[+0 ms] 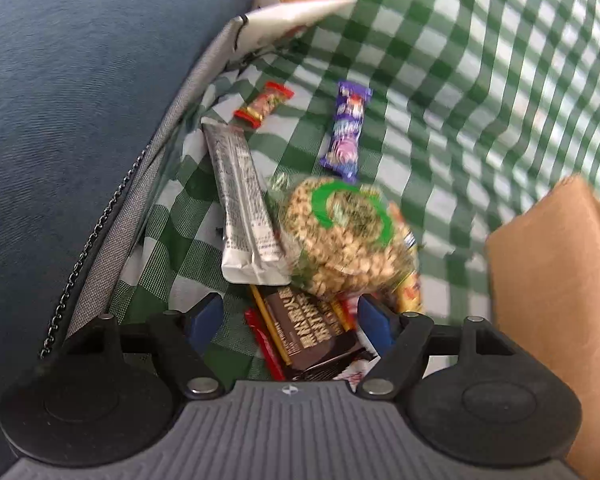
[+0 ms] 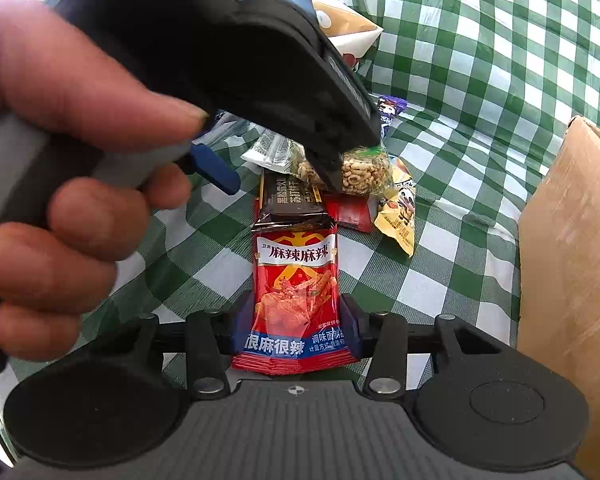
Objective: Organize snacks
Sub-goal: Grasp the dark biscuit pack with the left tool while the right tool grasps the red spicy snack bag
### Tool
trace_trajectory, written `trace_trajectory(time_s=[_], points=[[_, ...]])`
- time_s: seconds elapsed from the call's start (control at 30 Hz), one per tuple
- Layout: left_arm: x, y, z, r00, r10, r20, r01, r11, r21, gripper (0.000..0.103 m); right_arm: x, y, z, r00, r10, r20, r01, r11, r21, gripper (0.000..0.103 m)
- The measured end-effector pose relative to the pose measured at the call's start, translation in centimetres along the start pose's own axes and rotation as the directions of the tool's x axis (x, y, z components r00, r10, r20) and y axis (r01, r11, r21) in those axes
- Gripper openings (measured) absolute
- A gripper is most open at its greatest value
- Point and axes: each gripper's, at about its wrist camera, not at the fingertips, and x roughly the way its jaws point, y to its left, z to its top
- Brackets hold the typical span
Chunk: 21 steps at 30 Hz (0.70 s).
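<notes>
Snacks lie on a green checked cloth. In the left wrist view my left gripper is open above a dark brown bar; ahead lie a round puffed-grain cake, a silver packet, a purple bar and a small red candy. In the right wrist view my right gripper is shut on a red spicy snack packet. The left gripper and the hand holding it fill the upper left there, over the grain cake and brown bar.
A cardboard box stands at the right, also in the right wrist view. A blue cushion with a grey zipped edge rises at the left. A yellow nut packet and a white-orange bag lie nearby.
</notes>
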Motion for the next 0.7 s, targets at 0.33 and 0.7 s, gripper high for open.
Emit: trace_trajectory(time_s=[0.33,0.7], points=[[-1.4,2.2,-1.3,0.999,-0.031,-0.036,0.031,0.999,0.01,0.041,-2.7,0.6,-1.9,1.0,-0.012,-0.029,0.011,0.999,-0.048,0.045],[-6.4,2.8,-6.9,0.957,-0.194,-0.216,0.2,0.98,0.007,0.04,-8.5,0.6,-5.2,0.995,-0.012,-0.096,0.016,0.999,0.038,0.044]])
